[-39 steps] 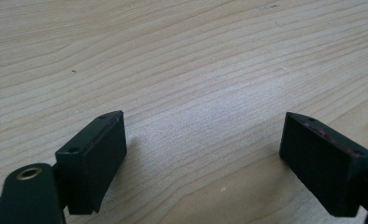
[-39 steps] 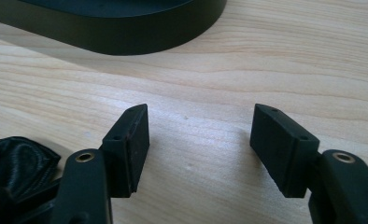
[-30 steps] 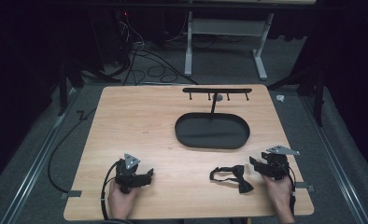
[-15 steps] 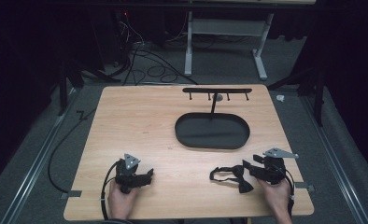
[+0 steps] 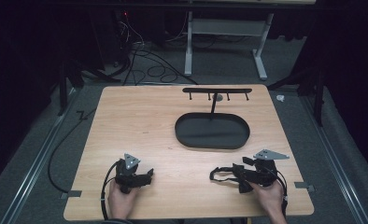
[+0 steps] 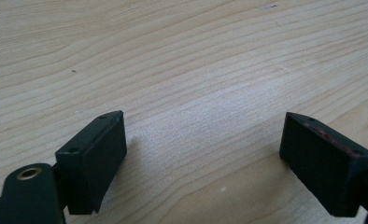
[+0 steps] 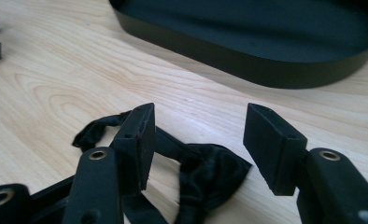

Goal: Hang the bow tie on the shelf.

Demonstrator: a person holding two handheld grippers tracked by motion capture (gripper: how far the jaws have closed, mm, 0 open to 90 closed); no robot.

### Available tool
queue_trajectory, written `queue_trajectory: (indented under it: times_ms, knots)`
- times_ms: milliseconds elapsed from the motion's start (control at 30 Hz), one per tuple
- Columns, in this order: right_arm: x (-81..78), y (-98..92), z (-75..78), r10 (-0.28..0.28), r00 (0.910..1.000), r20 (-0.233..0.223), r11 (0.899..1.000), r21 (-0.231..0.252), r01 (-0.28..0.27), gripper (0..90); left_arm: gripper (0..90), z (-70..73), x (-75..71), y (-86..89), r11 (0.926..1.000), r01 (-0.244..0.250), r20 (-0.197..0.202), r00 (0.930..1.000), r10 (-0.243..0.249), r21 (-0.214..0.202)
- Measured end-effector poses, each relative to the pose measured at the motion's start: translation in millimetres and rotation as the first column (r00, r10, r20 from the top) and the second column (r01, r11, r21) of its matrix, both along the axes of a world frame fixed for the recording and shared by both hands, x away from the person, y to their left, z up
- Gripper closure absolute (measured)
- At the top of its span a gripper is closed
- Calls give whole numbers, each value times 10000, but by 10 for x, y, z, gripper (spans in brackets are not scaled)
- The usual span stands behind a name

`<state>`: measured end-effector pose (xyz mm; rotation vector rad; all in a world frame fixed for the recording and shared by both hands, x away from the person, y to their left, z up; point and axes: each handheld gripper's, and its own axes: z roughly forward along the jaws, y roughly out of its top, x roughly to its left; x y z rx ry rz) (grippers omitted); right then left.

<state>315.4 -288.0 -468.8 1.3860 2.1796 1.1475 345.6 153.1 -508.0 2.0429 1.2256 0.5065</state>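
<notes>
The right gripper, jaws spread and just narrowing, hovered over the bow tie; best to pinch its knot squarely. At nine o'clock, the left gripper stood spread, empty.

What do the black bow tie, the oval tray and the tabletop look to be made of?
Bow tie: soft black fabric with a slight sheen; it folds and creases. Oval tray: rigid, matte black, probably metal or plastic. Tabletop: pale wood or wood-look laminate, with visible grain.

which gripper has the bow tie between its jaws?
The right gripper: its open jaws straddle the black bow tie, pads not pressing. The left gripper has bare table between its jaws.
</notes>
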Motion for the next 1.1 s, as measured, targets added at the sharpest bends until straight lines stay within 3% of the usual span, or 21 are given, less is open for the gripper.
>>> queue_trajectory:
  times_ms: [267,633,1100]
  knots:
    - [33,176,1,508,9987,-48,9987,-18,-508,470,152,0,0,0,10000,3,1,10000,-3,1]
    - [116,433,-62,1374,9900,-309,9899,-322,-1384,503,152,0,0,0,10000,1,-1,10000,-1,-1]
    - [191,506,-208,1542,9852,-752,9836,-828,-1603,577,152,0,0,0,10000,2,0,10000,-2,-2]
